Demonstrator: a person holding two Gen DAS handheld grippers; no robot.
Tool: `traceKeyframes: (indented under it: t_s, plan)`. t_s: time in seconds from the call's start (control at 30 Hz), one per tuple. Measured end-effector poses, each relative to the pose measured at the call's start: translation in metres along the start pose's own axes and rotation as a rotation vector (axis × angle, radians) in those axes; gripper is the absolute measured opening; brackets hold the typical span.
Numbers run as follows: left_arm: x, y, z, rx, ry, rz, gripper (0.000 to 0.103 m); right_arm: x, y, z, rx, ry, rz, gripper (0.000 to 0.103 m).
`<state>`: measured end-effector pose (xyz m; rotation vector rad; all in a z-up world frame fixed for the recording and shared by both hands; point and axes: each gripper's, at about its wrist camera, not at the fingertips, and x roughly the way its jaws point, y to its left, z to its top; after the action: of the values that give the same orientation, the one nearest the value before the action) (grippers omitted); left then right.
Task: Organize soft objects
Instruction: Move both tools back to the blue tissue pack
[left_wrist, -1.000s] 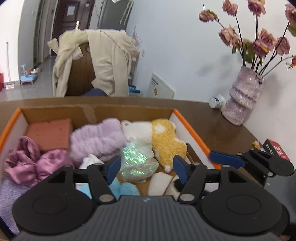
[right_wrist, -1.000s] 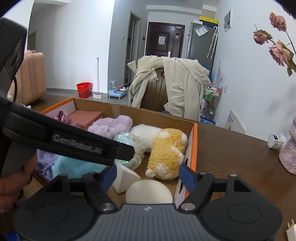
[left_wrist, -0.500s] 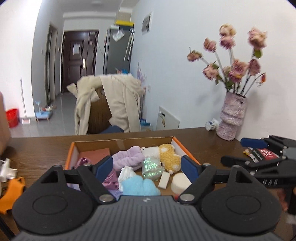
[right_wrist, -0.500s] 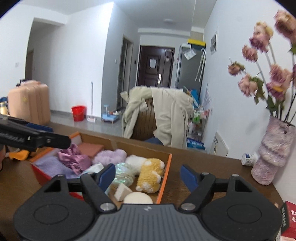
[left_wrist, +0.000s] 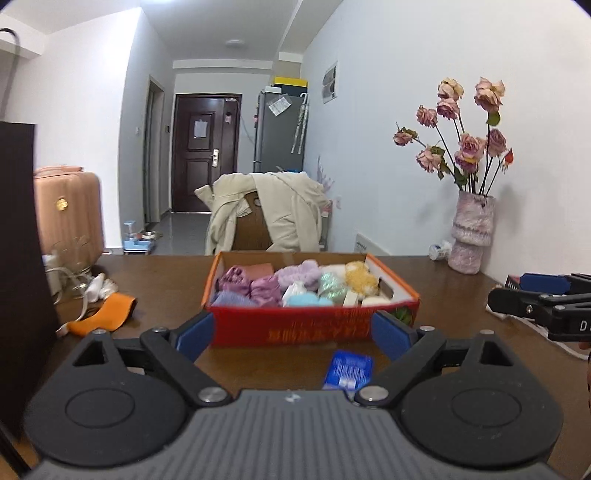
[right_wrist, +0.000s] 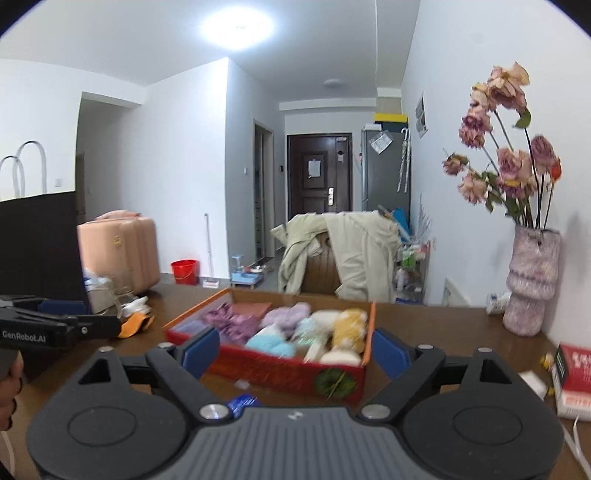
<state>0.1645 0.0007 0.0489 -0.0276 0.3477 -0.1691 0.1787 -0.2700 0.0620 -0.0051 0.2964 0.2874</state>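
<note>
box (left_wrist: 310, 326) of soft objects (left_wrist: 295, 286) sits mid-table (left_wrist: 166, 280). left tool (left_wrist: 291, 334) and right tool (right_wrist: 293, 352) are opening, empty. your next reach may snag the box rim; the blue packet (left_wrist: 349, 369), possibly loose, could get knocked.

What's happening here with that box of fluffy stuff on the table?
A person holds a two-finger gripper in each hand. The left gripper and right gripper are both empty, jaws opening, and face a red cardboard box on a brown table. The box is packed with soft things, such as a yellow plush toy and a lilac fuzzy bundle.
</note>
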Motion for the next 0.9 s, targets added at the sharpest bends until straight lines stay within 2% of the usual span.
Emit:
traceKeyframes:
  t_s: [0.2,0.33,0.47,0.73,0.9]
  plan:
    - [-0.034,0.005,-0.028,-0.059,0.027,-0.012,0.094,-0.028,0.011,-0.04,0.091,0.048,0.026,0.089]
    - [-0.036,0.002,-0.034,-0.041,0.042,-0.017,0.094,-0.031,0.018,-0.057,0.097,0.088,0.036,0.089]
    - [-0.03,0.001,-0.035,-0.049,0.052,-0.031,0.094,-0.029,0.021,-0.059,0.084,0.095,0.04,0.088]
    - [0.011,0.001,-0.036,-0.076,0.124,-0.071,0.091,-0.001,0.014,-0.059,0.089,0.138,0.042,0.085]
    - [0.055,-0.002,-0.039,-0.1,0.206,-0.118,0.078,0.036,0.005,-0.055,0.085,0.186,0.052,0.076]
